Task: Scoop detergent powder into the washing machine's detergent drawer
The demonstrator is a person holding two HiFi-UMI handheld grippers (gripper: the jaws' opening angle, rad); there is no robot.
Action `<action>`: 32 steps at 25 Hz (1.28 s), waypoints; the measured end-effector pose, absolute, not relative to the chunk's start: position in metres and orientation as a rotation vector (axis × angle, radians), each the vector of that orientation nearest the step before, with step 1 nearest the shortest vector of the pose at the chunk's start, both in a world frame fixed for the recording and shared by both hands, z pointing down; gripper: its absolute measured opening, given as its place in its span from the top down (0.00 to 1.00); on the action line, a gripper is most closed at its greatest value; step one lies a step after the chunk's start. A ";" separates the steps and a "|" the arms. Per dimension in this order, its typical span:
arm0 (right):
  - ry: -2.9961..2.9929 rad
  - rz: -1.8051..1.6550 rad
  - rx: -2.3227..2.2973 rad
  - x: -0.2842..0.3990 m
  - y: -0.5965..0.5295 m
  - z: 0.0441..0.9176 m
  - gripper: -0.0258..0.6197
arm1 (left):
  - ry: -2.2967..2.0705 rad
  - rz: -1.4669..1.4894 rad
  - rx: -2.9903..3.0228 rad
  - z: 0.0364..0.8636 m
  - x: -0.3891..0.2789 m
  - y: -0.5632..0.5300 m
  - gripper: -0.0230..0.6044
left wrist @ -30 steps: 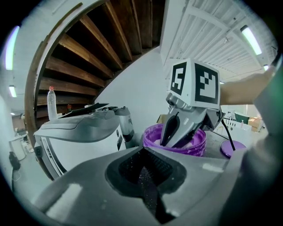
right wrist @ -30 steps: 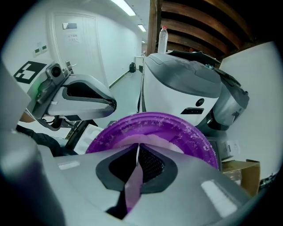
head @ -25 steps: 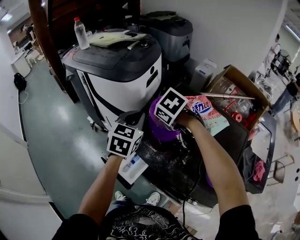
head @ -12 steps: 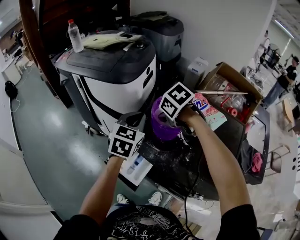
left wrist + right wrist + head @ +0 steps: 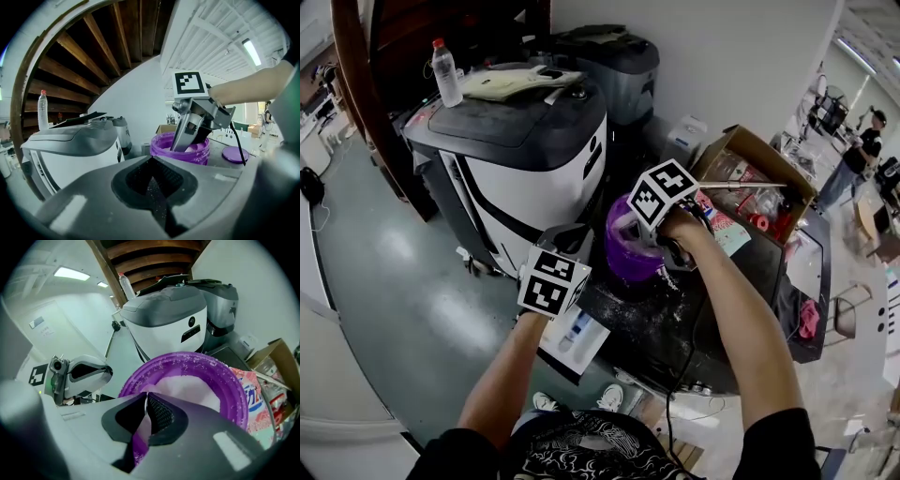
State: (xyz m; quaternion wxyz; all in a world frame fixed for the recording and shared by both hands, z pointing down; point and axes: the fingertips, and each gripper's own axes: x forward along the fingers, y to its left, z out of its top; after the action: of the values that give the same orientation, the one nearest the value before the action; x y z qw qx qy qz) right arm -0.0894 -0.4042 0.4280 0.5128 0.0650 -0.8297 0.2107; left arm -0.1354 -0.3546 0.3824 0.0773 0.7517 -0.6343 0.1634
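White detergent powder (image 5: 187,385) fills the purple tub (image 5: 236,385) on the dark machine top (image 5: 769,272), where the right gripper (image 5: 146,411) clamps a thin purple scoop handle (image 5: 139,439), its bowl hidden; nearby, the left gripper (image 5: 151,180) is closed on nothing beside a half-hidden white drawer (image 5: 581,342).

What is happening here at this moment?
A person works with two handheld grippers. The right gripper reaches into the purple tub of white powder, its jaws closed on a thin purple handle, probably a scoop. The left gripper hovers near the tub, jaws shut and empty.
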 end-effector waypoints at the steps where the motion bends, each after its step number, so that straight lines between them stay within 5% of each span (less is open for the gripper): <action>1: -2.001 0.530 0.165 -0.089 -0.405 0.426 0.90 | -1.898 0.487 2.260 0.381 -0.135 -0.355 0.96; 32: -2.341 1.304 0.280 -0.055 -0.414 0.368 0.90 | -1.873 0.486 2.368 0.350 -0.103 -0.360 0.96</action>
State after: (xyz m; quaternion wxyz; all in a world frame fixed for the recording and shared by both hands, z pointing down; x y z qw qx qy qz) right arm -0.0551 -0.4143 0.3679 0.2219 0.1012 -0.8471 0.4721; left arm -0.1032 -0.3605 0.3503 0.0418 0.7738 -0.6119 0.1587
